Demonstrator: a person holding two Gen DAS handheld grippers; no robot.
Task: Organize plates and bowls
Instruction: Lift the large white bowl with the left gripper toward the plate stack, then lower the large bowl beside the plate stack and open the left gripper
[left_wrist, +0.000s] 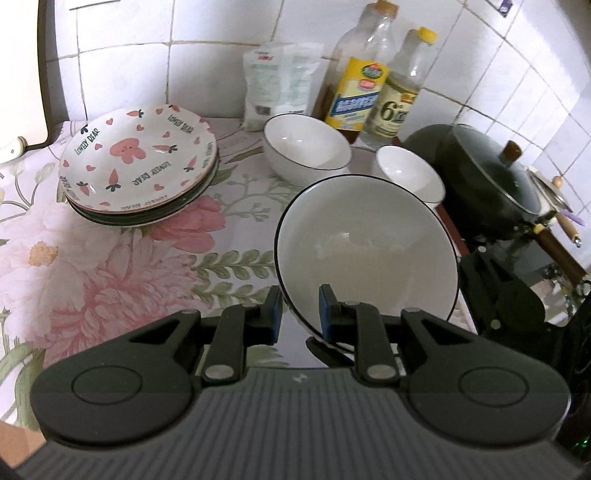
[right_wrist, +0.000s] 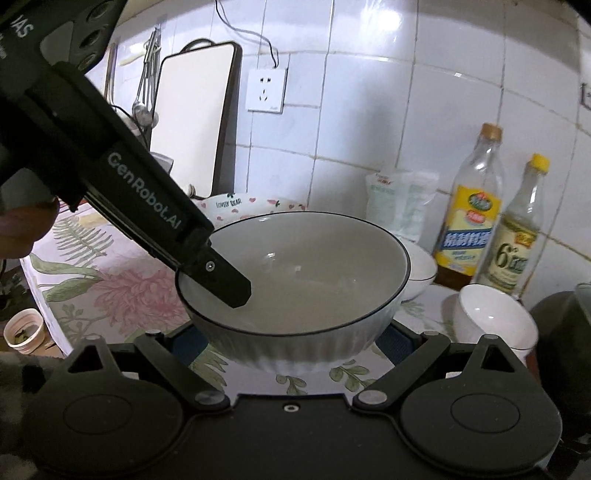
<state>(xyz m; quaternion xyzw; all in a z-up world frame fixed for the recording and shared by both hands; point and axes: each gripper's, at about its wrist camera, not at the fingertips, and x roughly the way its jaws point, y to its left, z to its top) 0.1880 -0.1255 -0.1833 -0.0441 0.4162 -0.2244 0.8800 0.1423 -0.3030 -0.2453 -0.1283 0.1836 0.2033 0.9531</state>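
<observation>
A table (left_wrist: 110, 258) covered in a pink floral cloth sits against a white tiled wall. At its right edge is a dark lidded wok (left_wrist: 491, 177). Toward the back left, a stack of plates (left_wrist: 140, 166) rests on the cloth, the top one printed with pink bears and carrots. Nearest the cameras is a large white bowl (left_wrist: 365, 251) with a thin dark rim, held up and slightly tilted, apparently off the cloth. The left tool (left_wrist: 298, 314) pinches its near rim, one blue pad inside and one outside. The right tool (right_wrist: 291, 343) sits with its fingers spread on either side of the bowl's ribbed wall, near its base; whether the pads press on it cannot be told. Behind stand a medium white bowl (left_wrist: 306, 147) and a smaller white bowl (left_wrist: 410, 173), close together, with two bottles (left_wrist: 373, 85) and a white packet (left_wrist: 280, 81) at the wall.

The step in hand looks like carrying the large bowl. Nesting by size would likely need it set down first, upright, with the smaller bowls placed inside.
</observation>
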